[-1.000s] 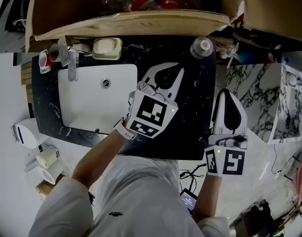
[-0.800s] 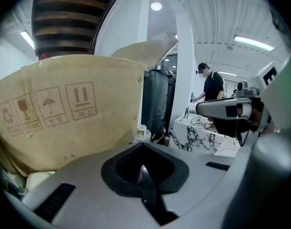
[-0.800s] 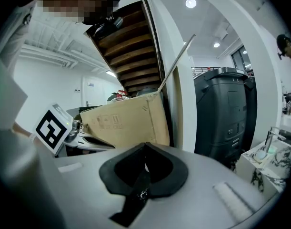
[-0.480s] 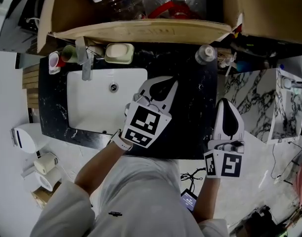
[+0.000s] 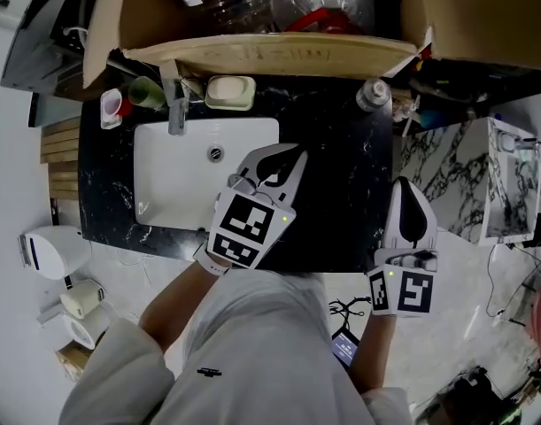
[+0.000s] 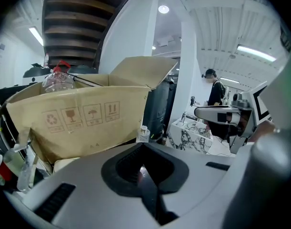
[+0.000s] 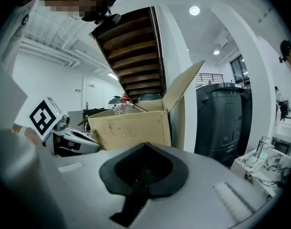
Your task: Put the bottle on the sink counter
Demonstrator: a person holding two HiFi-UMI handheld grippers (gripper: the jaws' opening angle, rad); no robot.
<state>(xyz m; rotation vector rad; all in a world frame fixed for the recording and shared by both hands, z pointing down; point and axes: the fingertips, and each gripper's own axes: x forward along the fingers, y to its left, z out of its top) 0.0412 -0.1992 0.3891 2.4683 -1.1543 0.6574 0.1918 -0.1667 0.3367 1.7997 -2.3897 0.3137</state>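
Our left hand-held gripper (image 5: 288, 156) hovers over the middle of the dark tabletop (image 5: 341, 228), its jaws pressed together with nothing between them. Our right hand-held gripper (image 5: 409, 193) hangs just off the tabletop's right edge, likewise closed and empty.

The big cardboard box (image 5: 279, 56) overhangs the tabletop's back edge, with clear plastic bottles piled inside. The white sink basin (image 5: 173, 184) fills much of the tabletop's left half. The bottle (image 5: 374, 94), small and clear with a pale cap, stands upright at the back right corner, close under the box flap and well apart from both grippers.

We judge the placing done, so the risks now lie in whatever we do next. The bottle looks light and sits near the right edge. If we sweep a closed gripper toward the box, we could clip the bottle, tip it and send it rolling off that edge. Nudging the overhanging flap could knock it over as well.
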